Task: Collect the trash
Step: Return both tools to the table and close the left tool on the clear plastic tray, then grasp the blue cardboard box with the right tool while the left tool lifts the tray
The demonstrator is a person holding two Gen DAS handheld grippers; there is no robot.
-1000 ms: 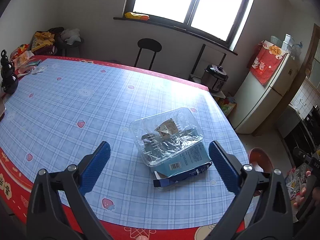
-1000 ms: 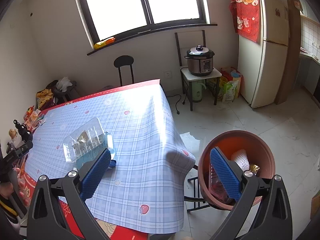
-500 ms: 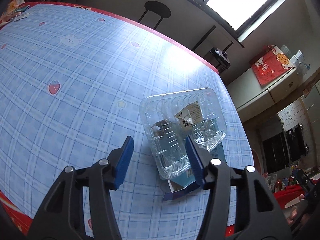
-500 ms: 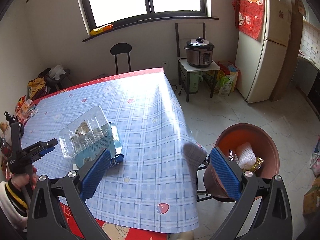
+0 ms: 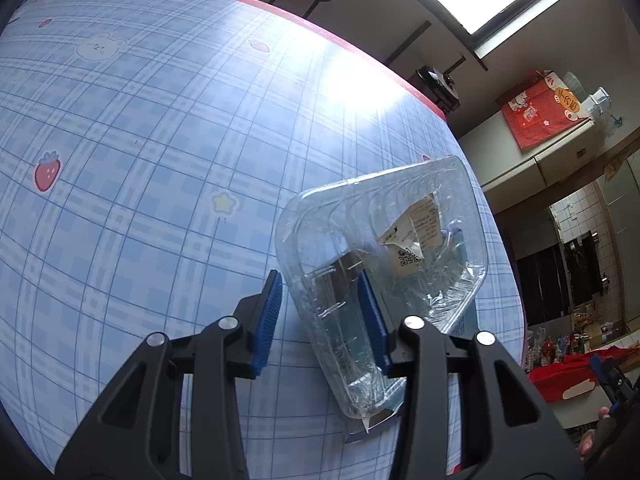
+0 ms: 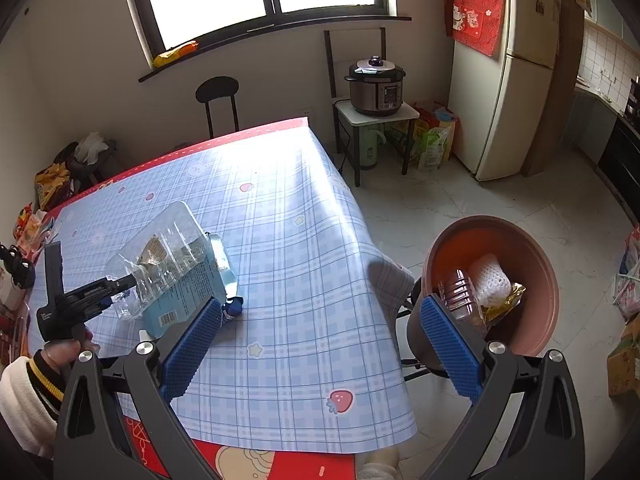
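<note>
A clear plastic clamshell container [image 5: 404, 208] with a paper label inside lies on a light blue carton [image 6: 196, 292] on the checked tablecloth [image 5: 160, 152]. My left gripper [image 5: 320, 284] straddles the container's near corner. One blue pad is outside the wall and the other shows through the plastic. Its jaws are closing, and I see no dent in the wall. In the right wrist view the left gripper [image 6: 120, 284] meets the container [image 6: 168, 248] from the left. My right gripper [image 6: 320, 306] hangs open over the table's near edge, holding nothing.
A terracotta-coloured bin [image 6: 532, 248] with wrappers and white foam netting inside stands off the table's right side. Beyond are a black stool [image 6: 218, 90], a pressure cooker [image 6: 376, 88] on a small stand and a fridge [image 6: 516, 80]. Clutter lines the table's far left.
The left gripper has come down and forward onto the container's near corner, and its jaws have narrowed from wide open. The right gripper has drifted a little over the table edge.
</note>
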